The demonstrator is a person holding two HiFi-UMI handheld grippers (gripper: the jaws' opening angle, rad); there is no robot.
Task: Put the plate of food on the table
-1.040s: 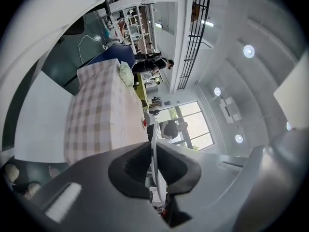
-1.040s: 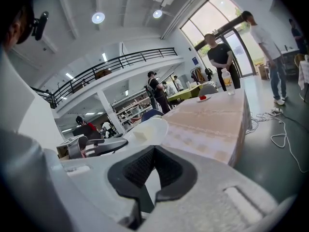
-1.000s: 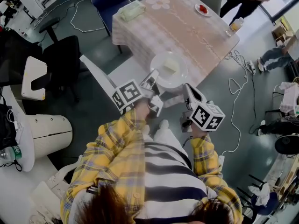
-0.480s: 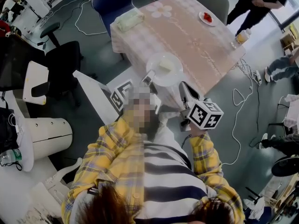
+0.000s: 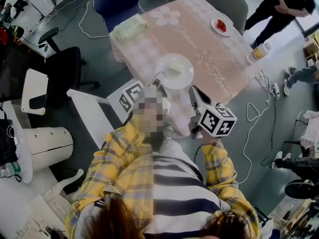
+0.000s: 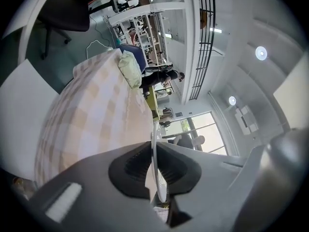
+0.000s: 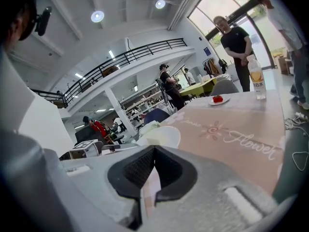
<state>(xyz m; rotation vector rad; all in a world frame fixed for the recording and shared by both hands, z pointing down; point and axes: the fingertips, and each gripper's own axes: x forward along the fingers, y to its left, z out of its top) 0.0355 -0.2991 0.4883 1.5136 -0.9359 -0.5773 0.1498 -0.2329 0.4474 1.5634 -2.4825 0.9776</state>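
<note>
The left gripper point(image 5: 158, 79) is pinching the near rim of the plate point(image 5: 183, 77). Its jaws are closed right down on that thin white edge, which is running straight between the ribbed black pads point(image 6: 135, 166). The plate is sitting over the near edge of the table point(image 5: 209, 44), carrying a pale chunk of food point(image 5: 174, 67). Whether its base is touching the cloth, I can't tell. The right gripper point(image 5: 193, 92) is hanging just off the table's near edge, jaws pressed together on nothing, with the plate lying ahead and to its left. So the left one is doing the work, and bare tabletop is lying beyond the plate, toward the table's middle. The plate is looking smooth, glossy, round and shallow-lipped. The tablecloth is looking soft, pink-checked and flower-printed, so it might bunch under a sliding plate, and lowering flat seems wiser.
</note>
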